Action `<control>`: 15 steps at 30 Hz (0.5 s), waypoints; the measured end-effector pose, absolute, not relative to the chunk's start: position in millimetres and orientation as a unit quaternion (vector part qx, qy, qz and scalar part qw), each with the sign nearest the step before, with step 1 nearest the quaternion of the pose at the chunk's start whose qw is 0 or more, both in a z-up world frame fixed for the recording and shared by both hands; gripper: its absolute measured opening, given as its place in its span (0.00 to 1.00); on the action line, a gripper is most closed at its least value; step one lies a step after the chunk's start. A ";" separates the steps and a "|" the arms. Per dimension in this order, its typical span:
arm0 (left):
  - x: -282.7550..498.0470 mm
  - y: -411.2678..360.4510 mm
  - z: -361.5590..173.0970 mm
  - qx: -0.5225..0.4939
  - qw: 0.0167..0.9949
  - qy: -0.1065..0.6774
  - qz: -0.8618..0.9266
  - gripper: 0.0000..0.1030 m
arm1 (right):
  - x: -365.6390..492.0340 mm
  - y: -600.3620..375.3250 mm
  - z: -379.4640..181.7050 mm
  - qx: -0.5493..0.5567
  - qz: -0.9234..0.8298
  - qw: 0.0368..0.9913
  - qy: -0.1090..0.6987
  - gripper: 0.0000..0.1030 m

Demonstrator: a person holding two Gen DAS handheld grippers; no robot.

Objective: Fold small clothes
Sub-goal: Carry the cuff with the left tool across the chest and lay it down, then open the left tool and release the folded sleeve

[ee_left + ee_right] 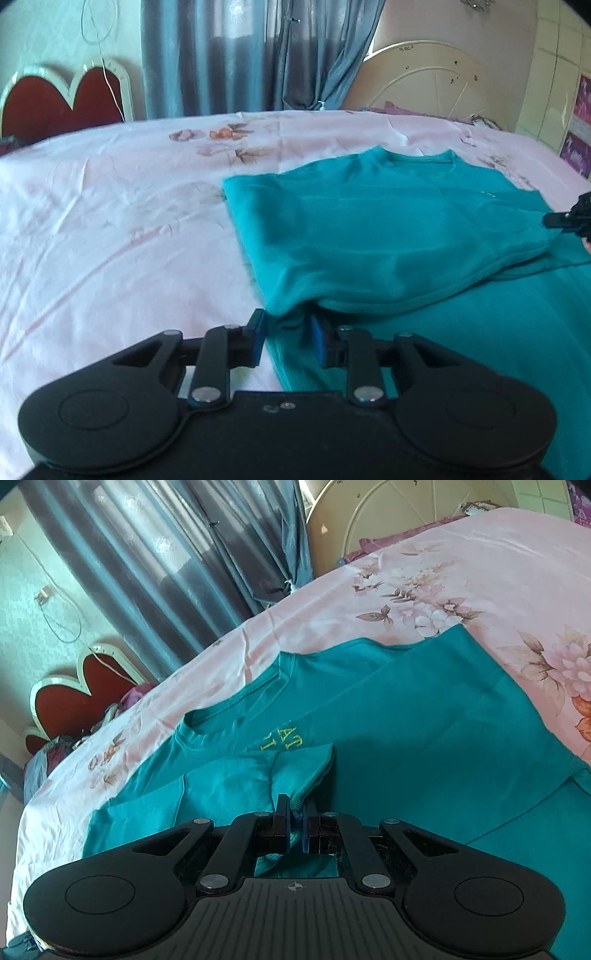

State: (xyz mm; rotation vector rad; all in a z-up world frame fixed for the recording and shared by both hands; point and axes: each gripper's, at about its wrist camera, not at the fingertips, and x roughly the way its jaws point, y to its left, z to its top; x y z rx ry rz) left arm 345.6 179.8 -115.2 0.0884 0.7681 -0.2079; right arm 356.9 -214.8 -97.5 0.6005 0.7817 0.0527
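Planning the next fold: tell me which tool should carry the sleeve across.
Right. The right tool is shut on the sleeve; the left tool stands open beside the shirt, gripping nothing.

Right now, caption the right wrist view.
Right hand-held gripper pinches a sleeve of the teal shirt on the bed.

Teal shirt with yellow lettering, seemingly embroidered; pink bedsheet printed with flowers; grey-blue curtains.

surface: bed, pink floral sheet | on it: teal shirt at 3 o'clock, partly folded, collar toward 12
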 end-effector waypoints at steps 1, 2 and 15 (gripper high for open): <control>347.7 179.7 -115.8 0.045 0.923 0.371 -0.092 0.26 | 357.8 -213.7 -95.9 0.287 0.031 0.881 0.375 0.04; 348.5 181.3 -116.2 0.043 0.926 0.365 -0.085 0.13 | 358.1 -212.5 -93.0 0.283 0.035 0.883 0.373 0.04; 336.6 202.2 -122.0 0.030 0.929 0.359 -0.088 0.06 | 342.6 -217.3 -122.3 0.250 0.019 0.889 0.382 0.04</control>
